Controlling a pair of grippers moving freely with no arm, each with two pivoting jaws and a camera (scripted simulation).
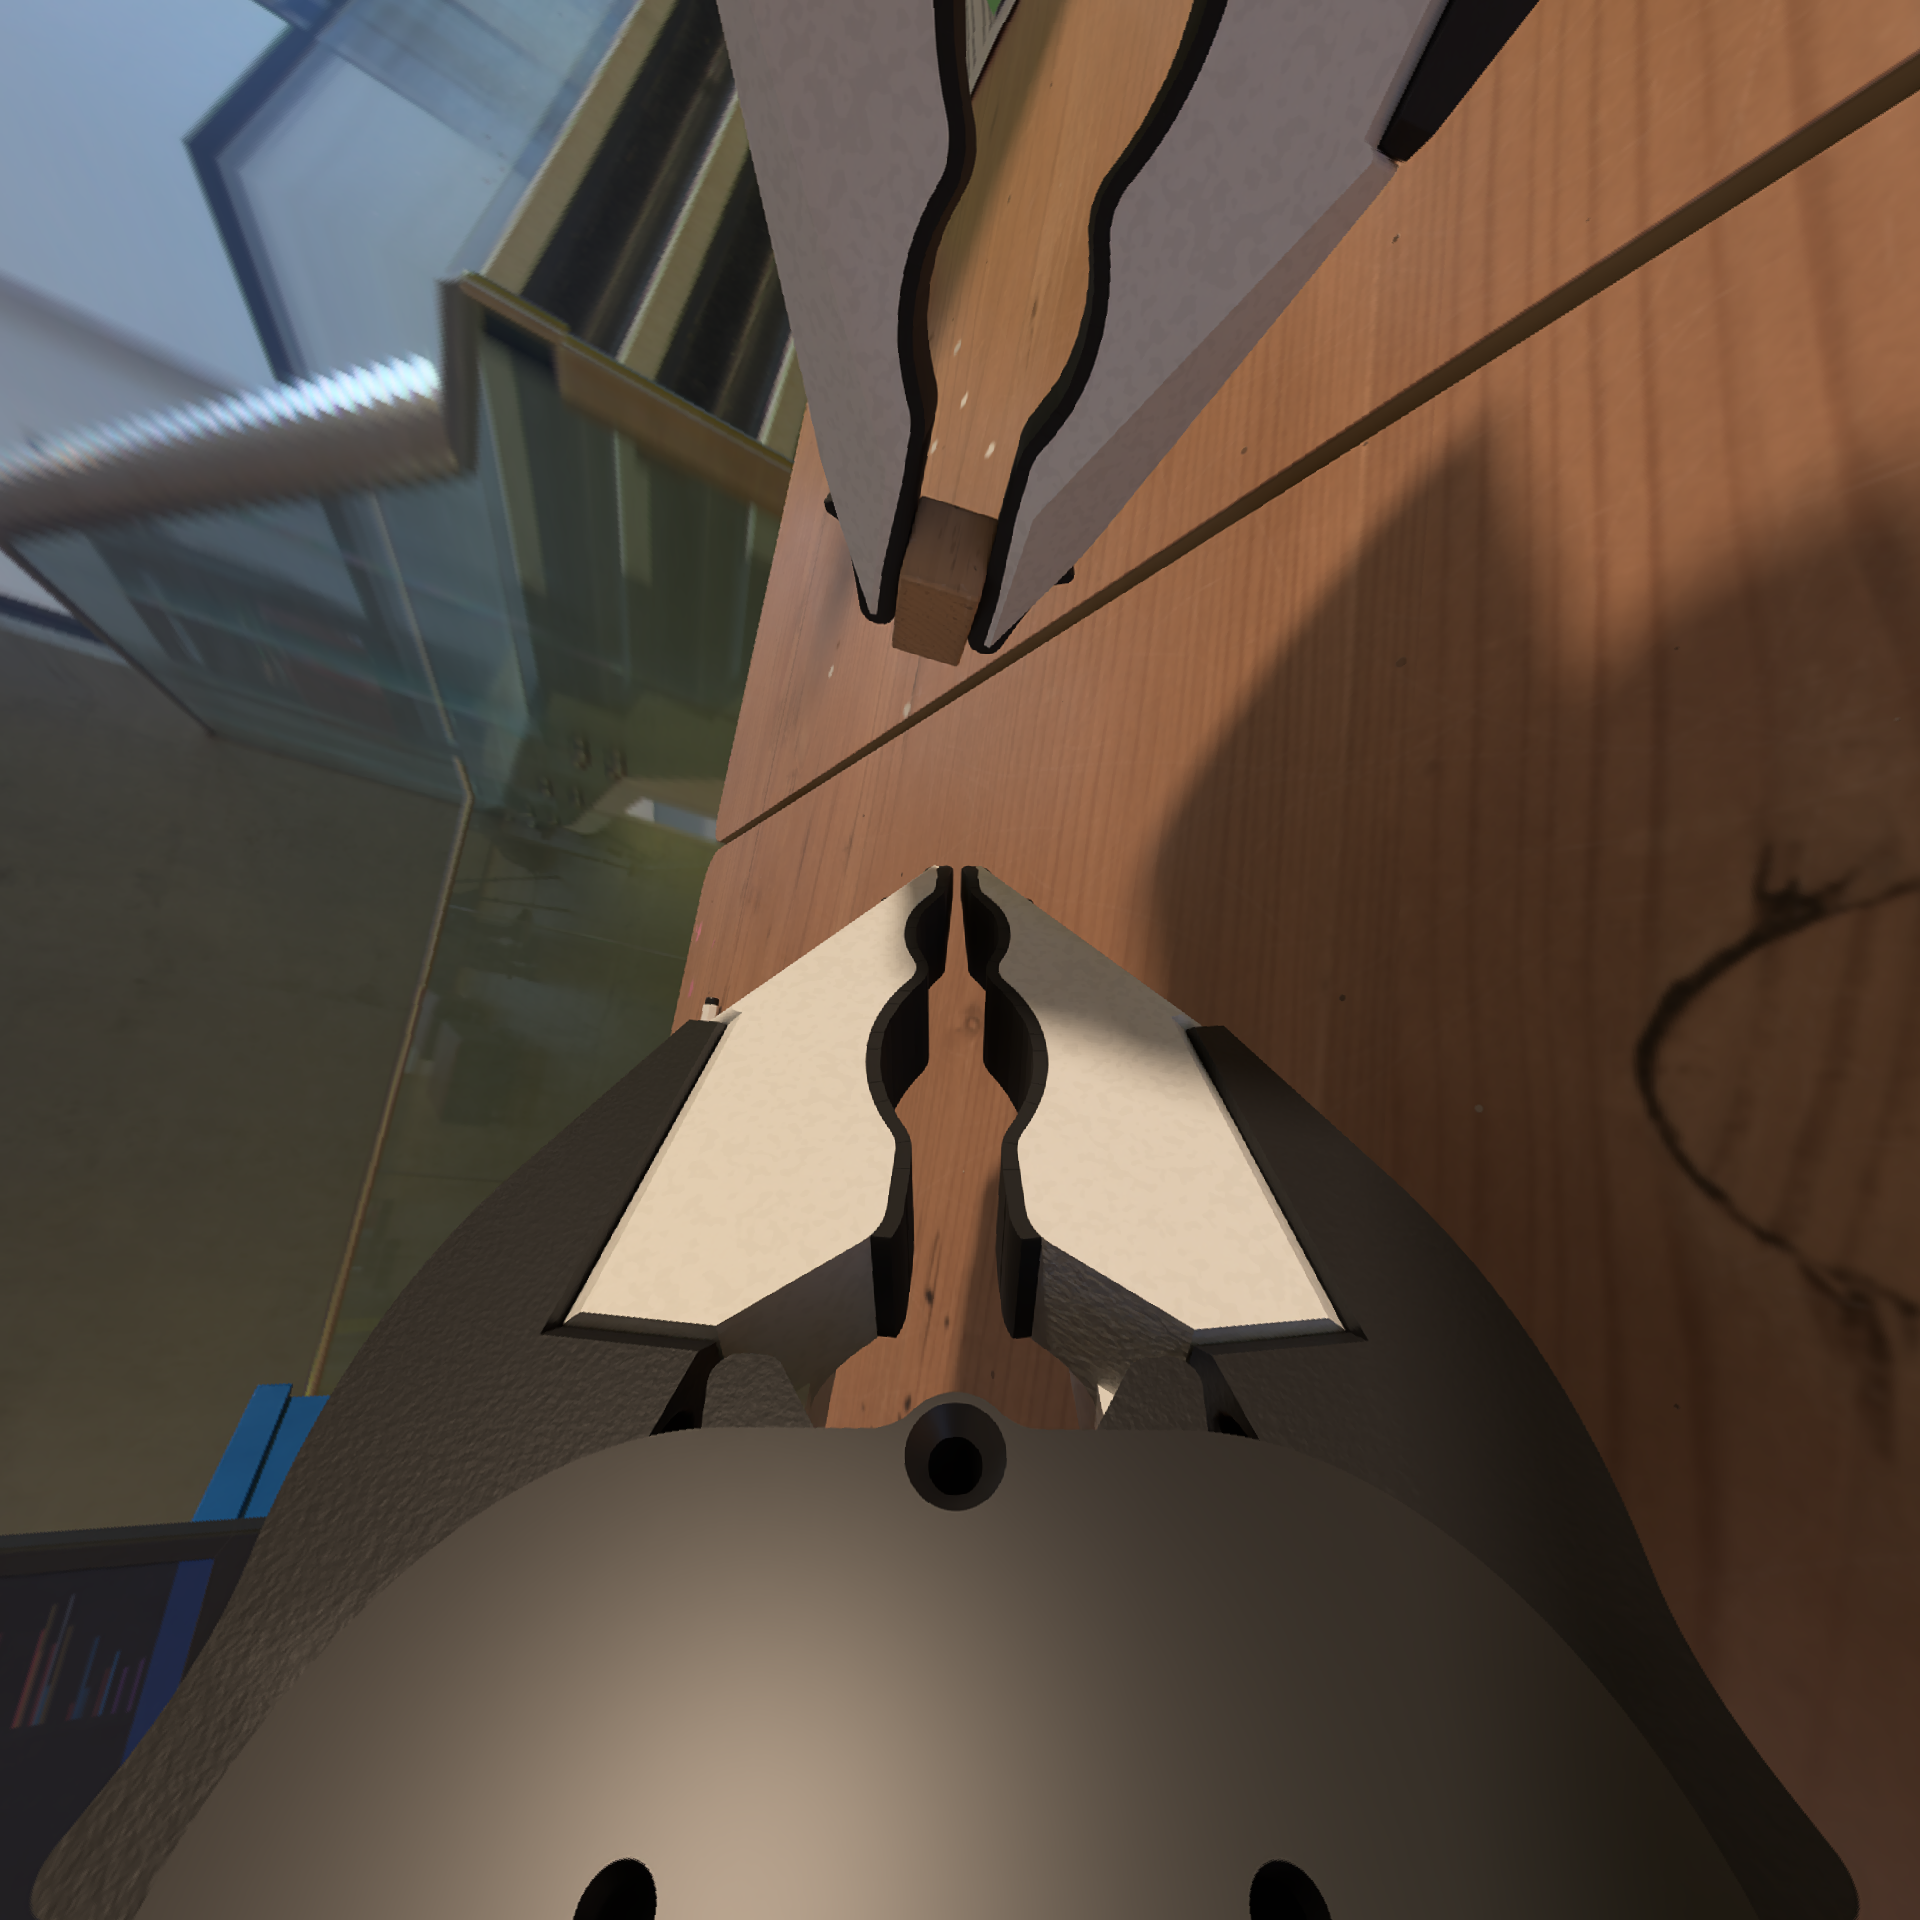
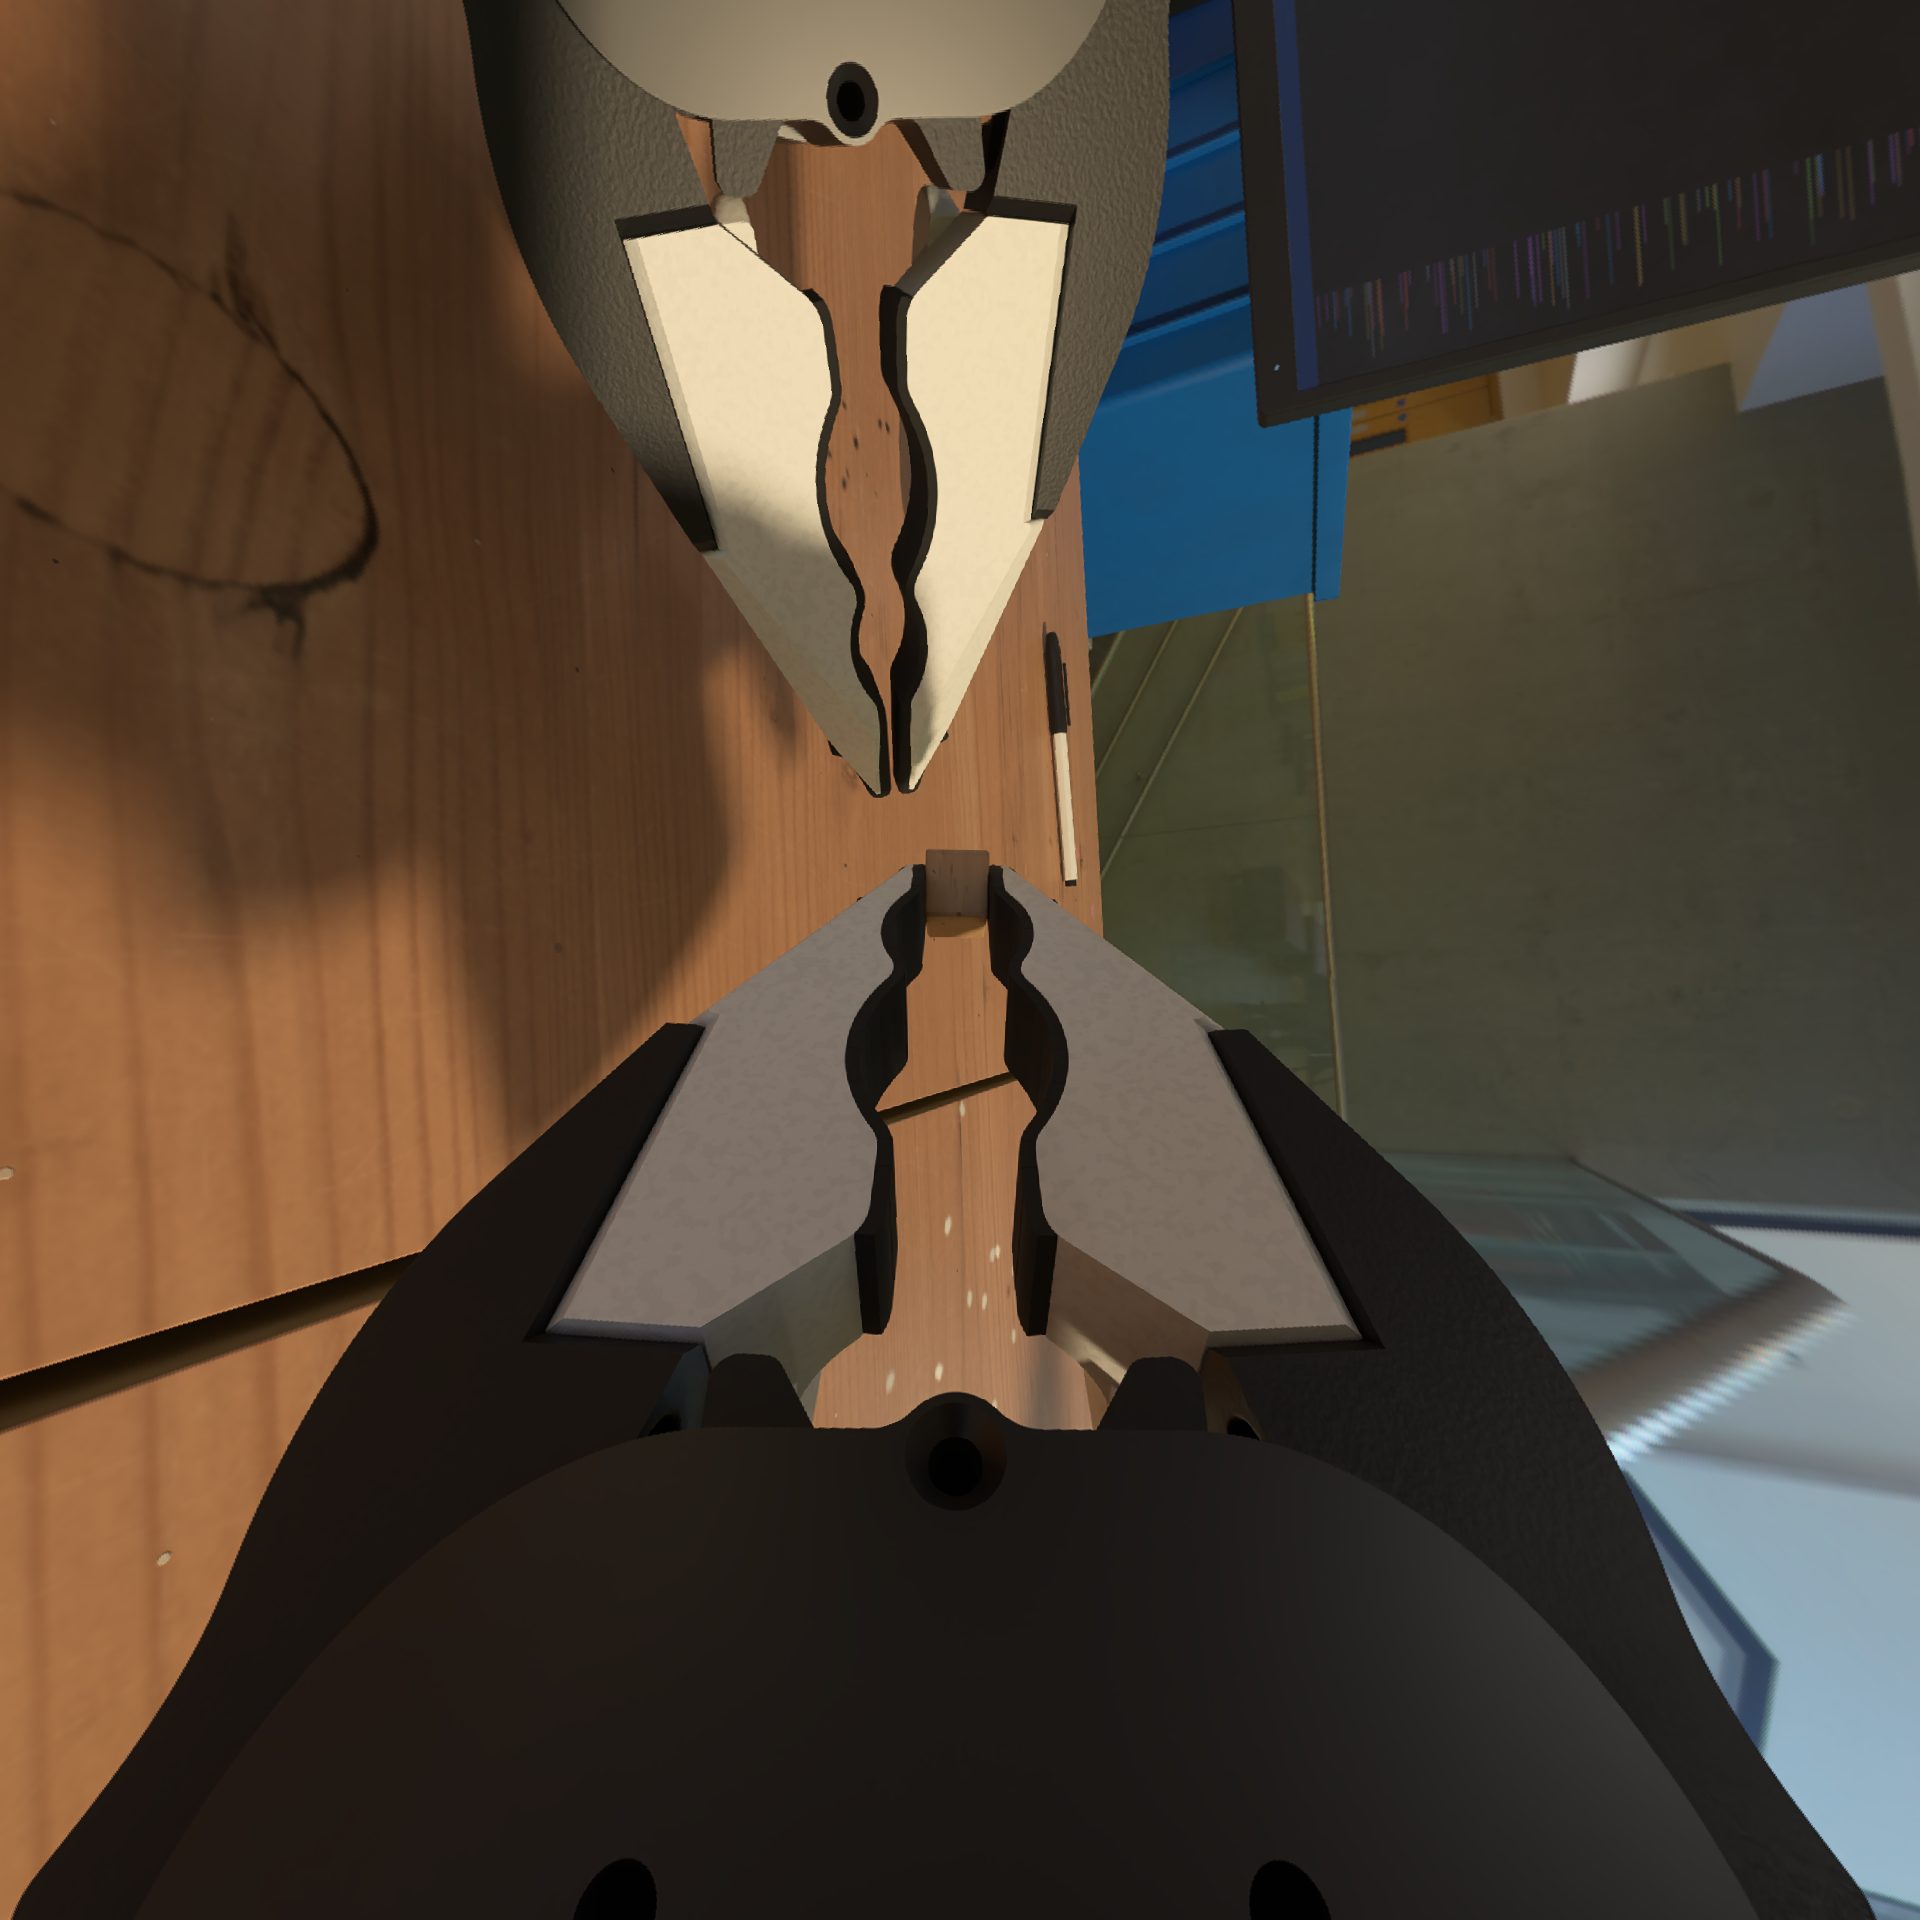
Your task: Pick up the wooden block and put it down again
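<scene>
Across the left wrist view, the far left is blurred glass panels and a building interior; a dark monitor corner [image 1: 94, 1652] with thin coloured lines sits low at that edge, beside a blue cabinet [image 1: 265, 1444]. Nothing on them can be read. Next comes the wooden table [image 1: 1455, 727], its grain running away from the camera, with a narrow seam [image 1: 1351, 416] crossing it diagonally and a dark scribbled mark [image 1: 1745, 1039] to the right. In the middle, the left gripper [image 1: 954, 878] points forward with its tips drawn almost together and nothing between them. Facing it from the top of the frame, the right gripper [image 1: 932, 608] is clenched on the wooden block [image 1: 938, 587], a small pale cube pinched at the fingertips, near the table's left edge and just beside the seam.

In the right wrist view, the scribbled mark [image 2: 260, 468] lies at the left on the table [image 2: 468, 935]. At the centre, the right gripper [image 2: 956, 883] grasps the wooden block [image 2: 956, 883] by its sides, and the left gripper [image 2: 894, 779] hangs opposite, tips nearly touching, apart from the block. Just right of them a black-capped marker pen [image 2: 1060, 758] lies along the table edge; any print on it is too small to make out. Farther right stand the blue cabinet [image 2: 1195, 499] and the monitor [image 2: 1558, 187].
</scene>
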